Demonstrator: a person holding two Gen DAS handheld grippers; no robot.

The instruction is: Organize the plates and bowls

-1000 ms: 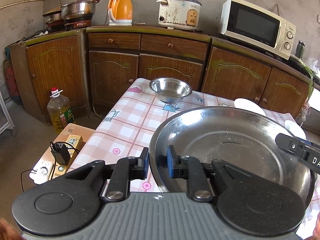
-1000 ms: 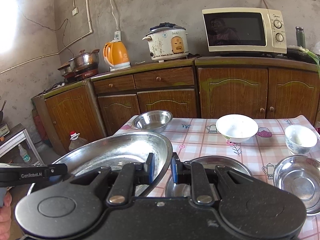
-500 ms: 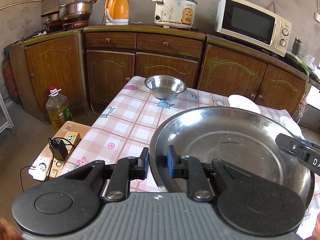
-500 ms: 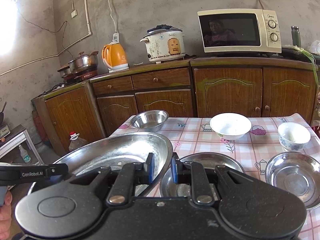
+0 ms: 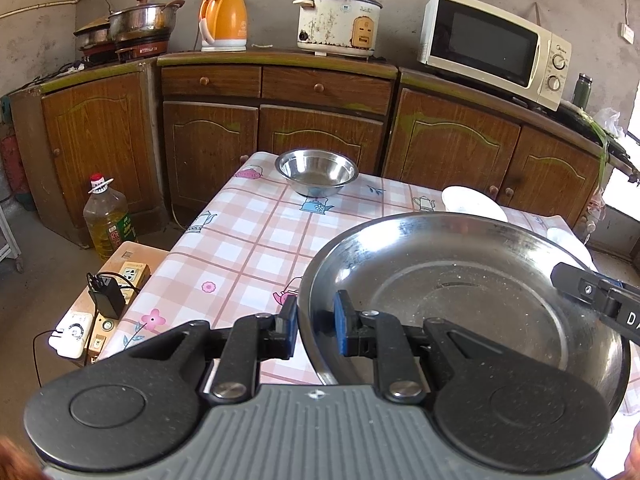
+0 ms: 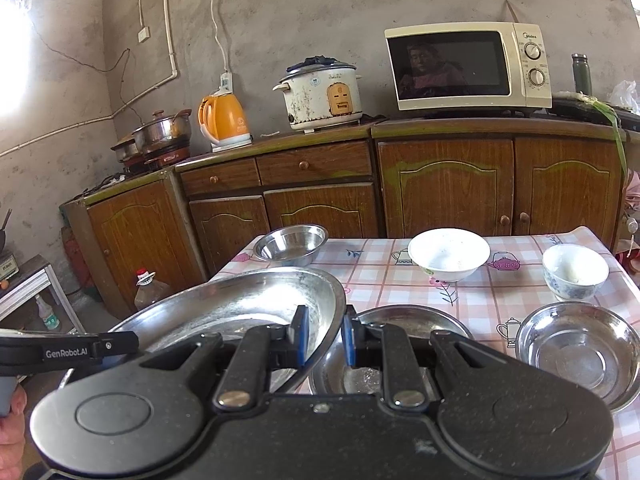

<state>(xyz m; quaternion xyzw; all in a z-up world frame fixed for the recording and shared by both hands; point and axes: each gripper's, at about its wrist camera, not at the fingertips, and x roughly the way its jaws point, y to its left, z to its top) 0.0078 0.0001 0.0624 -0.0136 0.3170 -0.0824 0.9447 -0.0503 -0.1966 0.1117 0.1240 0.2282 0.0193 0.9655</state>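
A large steel plate point(image 5: 460, 292) is held above the table by both grippers. My left gripper point(image 5: 316, 330) is shut on its left rim. My right gripper point(image 6: 325, 338) is shut on its right rim; the plate also shows in the right wrist view point(image 6: 240, 312). A smaller steel plate point(image 6: 404, 320) lies on the table under the right gripper. A steel bowl point(image 6: 580, 352) sits at the right front, another steel bowl point(image 5: 317, 171) at the far left corner. A white bowl point(image 6: 448, 254) and a patterned small bowl point(image 6: 575, 270) stand at the back.
The table has a pink checked cloth point(image 5: 248, 240). Wooden cabinets point(image 6: 320, 196) behind carry a microwave point(image 6: 468, 66), rice cooker point(image 6: 320, 94) and orange kettle point(image 6: 224, 122). An oil bottle point(image 5: 108, 220) and a stool with power strips point(image 5: 108, 300) stand on the floor at left.
Both grippers with the large plate have drawn back and risen slightly; the table's objects sit a little farther off and lower in view. The grip is unchanged.
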